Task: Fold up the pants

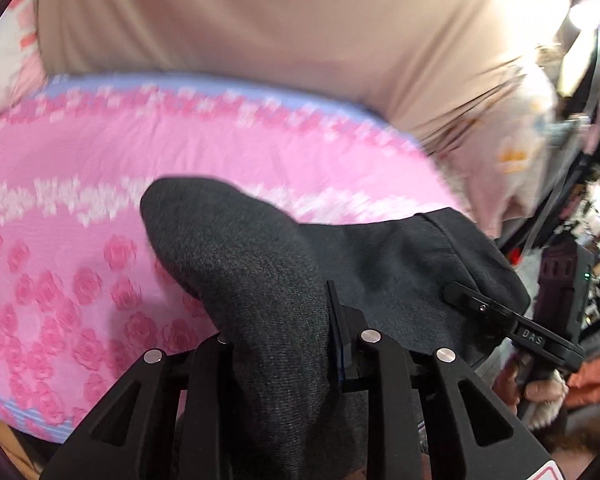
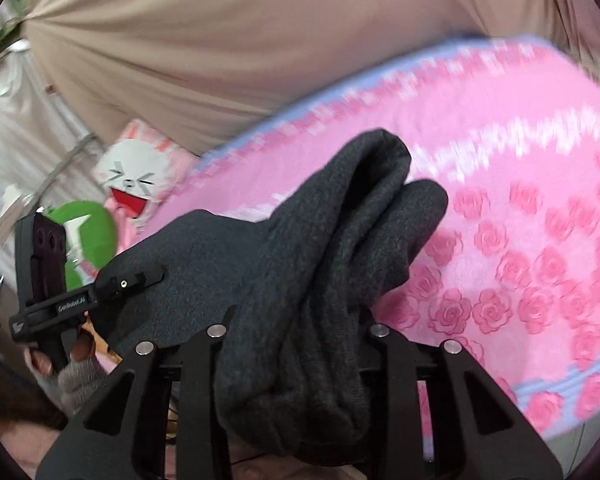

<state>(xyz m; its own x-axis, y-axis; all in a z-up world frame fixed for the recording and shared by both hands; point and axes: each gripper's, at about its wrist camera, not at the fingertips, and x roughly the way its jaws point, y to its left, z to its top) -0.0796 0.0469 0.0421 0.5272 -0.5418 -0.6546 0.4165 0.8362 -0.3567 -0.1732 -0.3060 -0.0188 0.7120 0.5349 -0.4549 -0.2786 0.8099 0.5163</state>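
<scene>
The pants (image 1: 260, 280) are dark charcoal knit, bunched into thick soft folds and lifted clear above the pink rose-patterned cover; a flatter stretch of the same cloth spans sideways between the bunches.

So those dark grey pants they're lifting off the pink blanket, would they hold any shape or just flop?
Probably flop: the dark grey pants droop in soft rolls over the right gripper and sag between it and the left gripper. The knit looks fuzzy, so likely not slippery in the jaws. They seem light, bunching easily above the pink blanket.
</scene>
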